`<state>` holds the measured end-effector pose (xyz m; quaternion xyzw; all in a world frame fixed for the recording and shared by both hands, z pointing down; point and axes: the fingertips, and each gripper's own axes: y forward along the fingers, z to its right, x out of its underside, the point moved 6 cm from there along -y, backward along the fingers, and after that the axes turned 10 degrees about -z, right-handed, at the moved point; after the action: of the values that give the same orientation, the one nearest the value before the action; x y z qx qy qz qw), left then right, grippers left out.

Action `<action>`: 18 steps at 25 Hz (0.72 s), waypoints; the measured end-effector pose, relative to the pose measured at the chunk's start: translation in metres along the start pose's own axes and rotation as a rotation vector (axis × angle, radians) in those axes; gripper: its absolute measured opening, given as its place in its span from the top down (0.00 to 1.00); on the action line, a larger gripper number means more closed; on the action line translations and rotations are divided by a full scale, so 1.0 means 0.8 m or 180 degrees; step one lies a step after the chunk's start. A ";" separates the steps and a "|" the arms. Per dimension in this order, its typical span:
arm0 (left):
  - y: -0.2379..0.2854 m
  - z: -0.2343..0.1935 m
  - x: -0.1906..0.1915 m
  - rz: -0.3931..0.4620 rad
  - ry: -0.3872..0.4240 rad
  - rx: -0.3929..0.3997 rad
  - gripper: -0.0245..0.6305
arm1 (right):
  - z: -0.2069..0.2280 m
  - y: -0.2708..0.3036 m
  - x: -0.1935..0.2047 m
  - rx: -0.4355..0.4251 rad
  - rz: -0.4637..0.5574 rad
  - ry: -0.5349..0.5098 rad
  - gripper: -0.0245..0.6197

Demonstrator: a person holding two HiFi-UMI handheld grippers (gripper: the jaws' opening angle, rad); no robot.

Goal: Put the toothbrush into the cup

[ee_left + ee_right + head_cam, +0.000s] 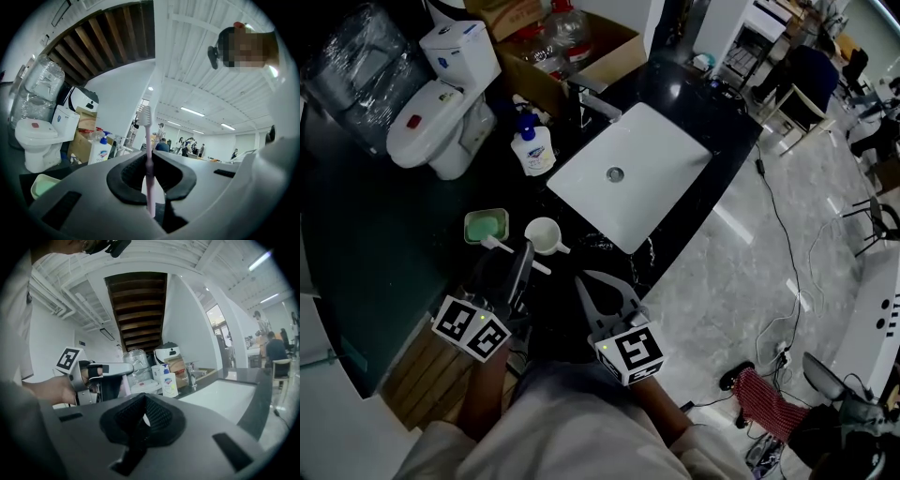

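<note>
L gripper is clamped on the toothbrush. The brush stands up w/ its bristles on top and its pink handle runs down btw the pads, prob so the handle end can drop into the cup first. R gripper has its jaws together w/ nothing in them; it sits beside the L one near the counter's front edge, prob just to be out of the way.

The cup stands on the black counter near that front edge, just beside the sink's front-left corner, w/ its mouth up. The brush isn't in it yet; it's held just in front of the cup.

A green soap dish sits just left of the cup, so there's little room on that side; the soap bottle is farther back. Nothing is over the cup, so coming in from the top looks easiest. The cup looks light; a bump could tip it.
</note>
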<state>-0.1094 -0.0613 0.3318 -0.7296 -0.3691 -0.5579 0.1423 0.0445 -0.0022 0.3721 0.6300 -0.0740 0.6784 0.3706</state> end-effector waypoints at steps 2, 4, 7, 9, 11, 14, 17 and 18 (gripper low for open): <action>0.005 -0.002 -0.005 -0.0017 0.0120 -0.0036 0.90 | -0.001 0.006 -0.005 -0.0031 -0.0004 -0.0027 0.95; 0.009 -0.003 -0.011 -0.0025 0.0273 -0.0084 0.90 | -0.001 0.013 -0.008 -0.0063 -0.0021 -0.0044 0.95; 0.015 -0.009 -0.016 0.0006 0.0322 -0.0095 0.90 | -0.002 0.026 -0.008 -0.0114 -0.0081 -0.0052 0.95; 0.020 -0.015 -0.016 0.0007 0.0309 -0.0098 0.90 | -0.002 0.034 -0.007 -0.0144 -0.0124 -0.0054 0.95; 0.025 -0.021 -0.015 -0.0008 0.0296 -0.0096 0.90 | -0.002 0.041 -0.010 -0.0173 -0.0148 -0.0061 0.95; 0.035 -0.031 -0.012 -0.0039 0.0291 -0.0102 0.90 | 0.002 0.048 -0.011 -0.0184 -0.0178 -0.0106 0.95; 0.046 -0.038 -0.010 -0.0053 0.0311 -0.0099 0.90 | 0.010 0.051 -0.010 -0.0148 -0.0213 -0.0115 0.95; 0.049 -0.039 -0.009 -0.0060 0.0345 -0.0100 0.90 | 0.012 0.052 -0.009 -0.0131 -0.0223 -0.0097 0.95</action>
<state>-0.1049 -0.1105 0.3438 -0.6969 -0.3590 -0.6036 0.1452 0.0270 -0.0400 0.3824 0.6347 -0.0715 0.6537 0.4058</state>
